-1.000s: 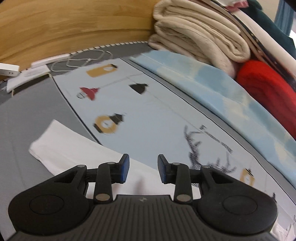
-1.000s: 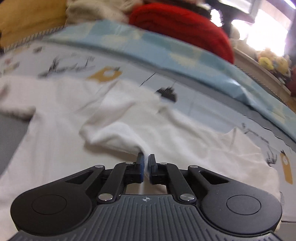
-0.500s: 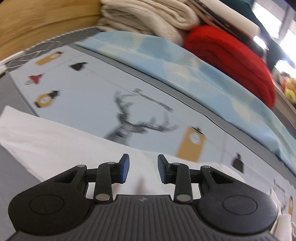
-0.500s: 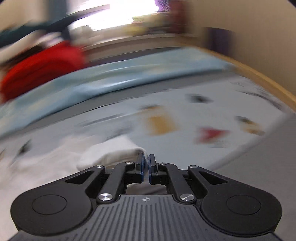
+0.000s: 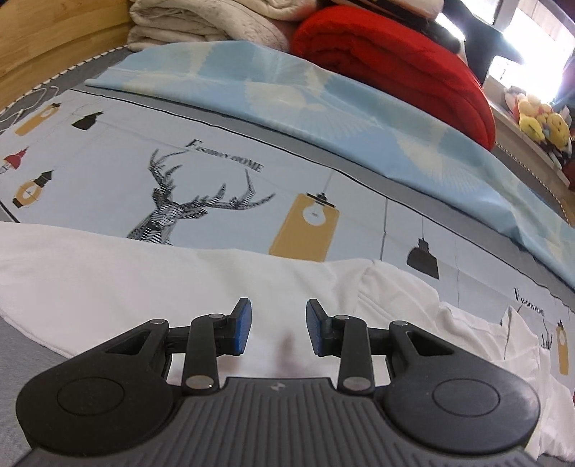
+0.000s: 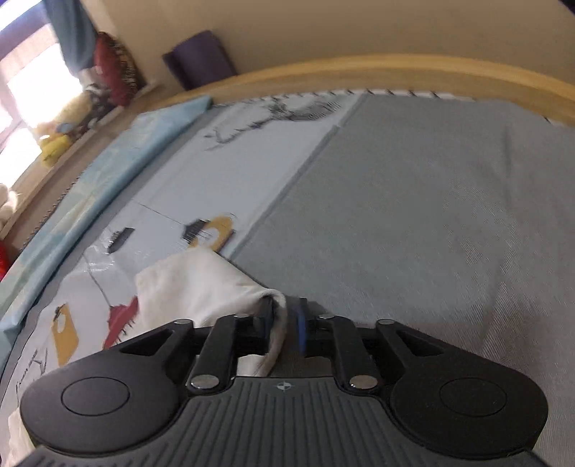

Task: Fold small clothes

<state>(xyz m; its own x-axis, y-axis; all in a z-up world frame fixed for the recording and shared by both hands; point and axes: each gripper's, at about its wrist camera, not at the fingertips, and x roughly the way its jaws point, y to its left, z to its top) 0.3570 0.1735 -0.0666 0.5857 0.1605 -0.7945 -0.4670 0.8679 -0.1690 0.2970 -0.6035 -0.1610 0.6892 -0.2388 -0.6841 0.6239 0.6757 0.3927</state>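
Through the left wrist camera we see our left gripper with its blue-padded jaws spread apart and nothing between them, hovering over the white cotton garment, which lies spread directly beneath and ahead of the fingertips. Beyond the garment stretches the pale blue printed bedsheet with a deer and lamp pattern; farther ahead sits a folded red blanket, with a stack of folded beige blankets to its left.

Through the right wrist camera, our right gripper has its jaws nearly together, pinching a fold of the white garment that bunches up to the left of the fingertips. To the right and ahead lies the plain grey bed cover.
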